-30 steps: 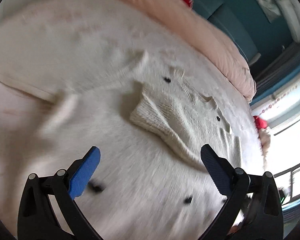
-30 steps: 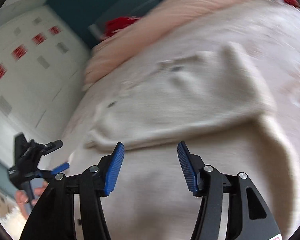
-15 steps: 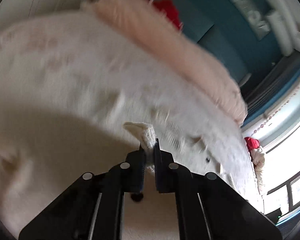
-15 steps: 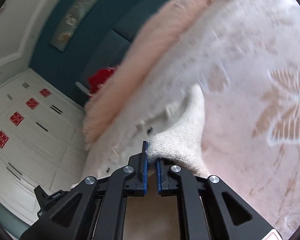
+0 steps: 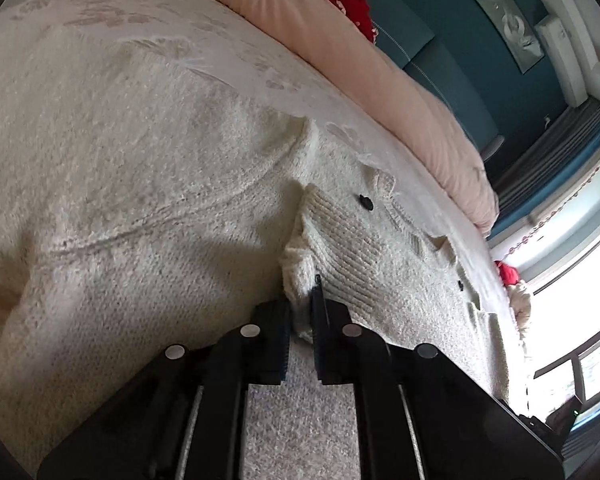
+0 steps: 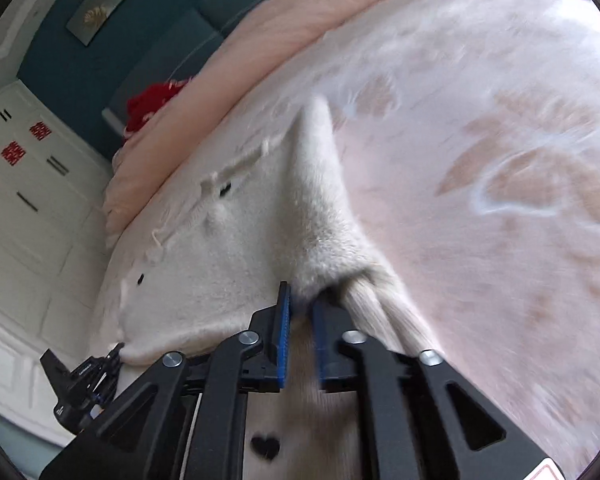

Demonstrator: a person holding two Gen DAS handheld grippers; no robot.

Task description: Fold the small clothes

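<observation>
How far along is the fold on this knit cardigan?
Early. Done: both grips are made, the left tool shut on a ribbed edge of the cream cardigan, the right tool shut on another fuzzy edge. In hand: the pinched edges are lifted off the bedspread. Left: laying the fold flat; no finished fold shows.

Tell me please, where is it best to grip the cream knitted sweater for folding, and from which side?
Probably by its ribbed cuff and hem corners, from the near edge. The left gripper and right gripper each pinch the sweater there, where the thick edge bunches between the jaws.
</observation>
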